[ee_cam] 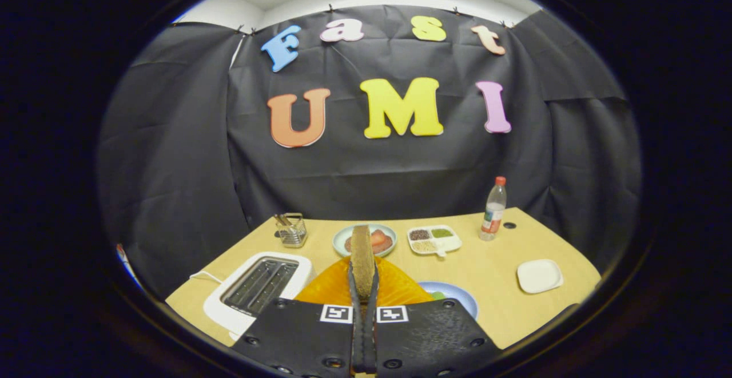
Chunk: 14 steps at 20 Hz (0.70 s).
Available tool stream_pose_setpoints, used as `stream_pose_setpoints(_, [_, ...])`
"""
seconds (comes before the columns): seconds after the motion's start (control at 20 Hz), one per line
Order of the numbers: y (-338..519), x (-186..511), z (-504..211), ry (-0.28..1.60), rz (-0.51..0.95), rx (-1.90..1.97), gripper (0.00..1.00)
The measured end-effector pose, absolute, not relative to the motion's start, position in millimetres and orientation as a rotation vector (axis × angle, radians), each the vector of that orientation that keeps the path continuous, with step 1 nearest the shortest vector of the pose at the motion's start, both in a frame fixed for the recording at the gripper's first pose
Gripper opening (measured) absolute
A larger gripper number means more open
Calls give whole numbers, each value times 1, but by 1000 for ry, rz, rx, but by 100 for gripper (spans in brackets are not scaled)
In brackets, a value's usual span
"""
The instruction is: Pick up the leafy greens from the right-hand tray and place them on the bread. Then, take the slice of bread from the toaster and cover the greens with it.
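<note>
My gripper [363,286] is shut on a slice of brown bread [362,252] that stands on edge between the two fingers, held above the table. Just beneath and beyond the fingers lies an orange mat [394,286]. The white toaster [257,289] sits to the left of the fingers, with its two slots showing dark. A blue plate [457,297] peeks out to the right of the fingers with a bit of green [437,295] on it; the fingers hide most of it.
On the far side of the wooden table [492,303] stand a wire holder [291,230], a light green plate with red slices [374,239], a white divided dish of grains [434,239] and a red-capped bottle [494,209]. A small white square dish [539,275] lies to the right.
</note>
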<state>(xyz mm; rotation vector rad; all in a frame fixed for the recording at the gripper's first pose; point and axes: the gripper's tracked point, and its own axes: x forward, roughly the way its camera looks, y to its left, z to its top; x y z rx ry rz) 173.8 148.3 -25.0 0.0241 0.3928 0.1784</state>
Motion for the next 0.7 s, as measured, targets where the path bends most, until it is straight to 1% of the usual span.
stream_pose_setpoints(0.3, [117, 200, -87, 486, 129, 129, 1])
stream_pose_setpoints(0.7, [95, 209, -127, 542, 123, 349, 1])
